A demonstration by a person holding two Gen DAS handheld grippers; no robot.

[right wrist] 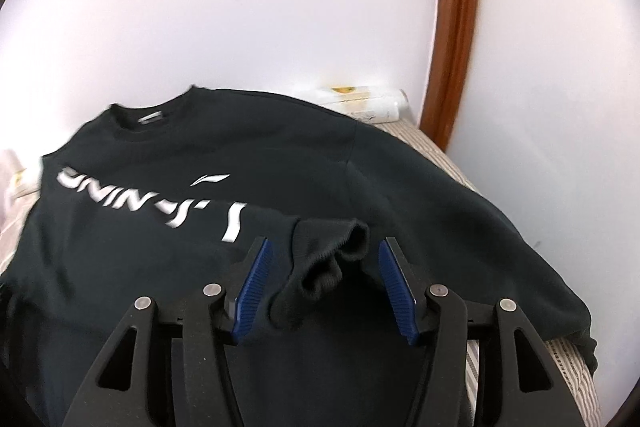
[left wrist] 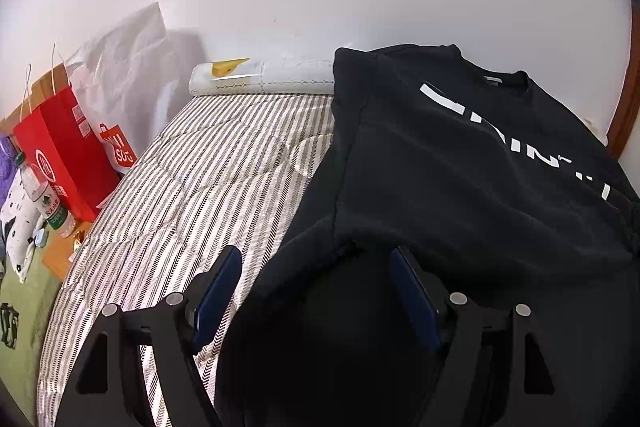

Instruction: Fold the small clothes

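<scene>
A black sweatshirt with white lettering lies face up on the striped bedspread. My left gripper is open over its left sleeve and lower edge, with dark cloth between the blue pads. In the right wrist view the sweatshirt fills the bed. Its right sleeve is folded inward over the chest, and the ribbed cuff lies crumpled between the pads. My right gripper is open around the cuff, not clamped on it.
A white wall runs behind the bed, with a rolled white cover at its foot. Red paper bags, a water bottle and clutter stand left of the bed. A brown wooden frame rises at the right.
</scene>
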